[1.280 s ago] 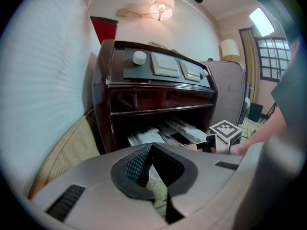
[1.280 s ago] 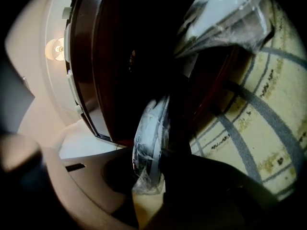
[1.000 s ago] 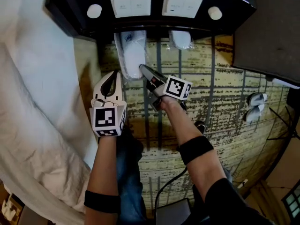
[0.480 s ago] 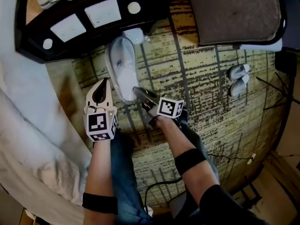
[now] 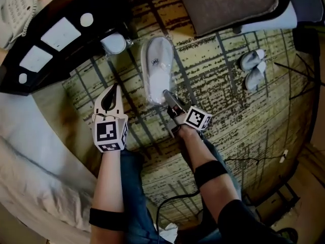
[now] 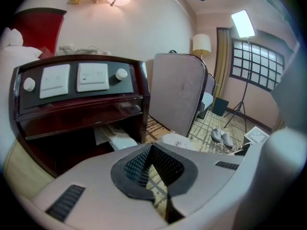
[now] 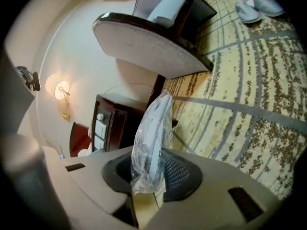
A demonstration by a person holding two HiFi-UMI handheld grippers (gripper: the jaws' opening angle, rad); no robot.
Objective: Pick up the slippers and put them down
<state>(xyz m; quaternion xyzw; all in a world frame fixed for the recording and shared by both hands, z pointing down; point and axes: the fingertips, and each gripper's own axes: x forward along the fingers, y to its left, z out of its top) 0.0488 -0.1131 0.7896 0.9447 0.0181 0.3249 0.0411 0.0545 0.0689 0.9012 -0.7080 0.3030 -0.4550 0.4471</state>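
While the R gripper point(image 5: 167, 94) fingers clamp the plastic-wrapped slipper point(image 5: 157, 67) over the carpet point(image 5: 228, 121), the L gripper point(image 5: 112, 89) fingers sit closed w/ nothing between

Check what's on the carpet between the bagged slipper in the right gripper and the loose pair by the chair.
Nothing. In the head view, only bare patterned carpet separates the bagged slipper from the loose pair.

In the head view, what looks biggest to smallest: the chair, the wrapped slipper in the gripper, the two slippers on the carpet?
1. Chair.
2. Wrapped slipper, though it's held up nearer the camera.
3. Pair of slippers on the carpet, farther away.
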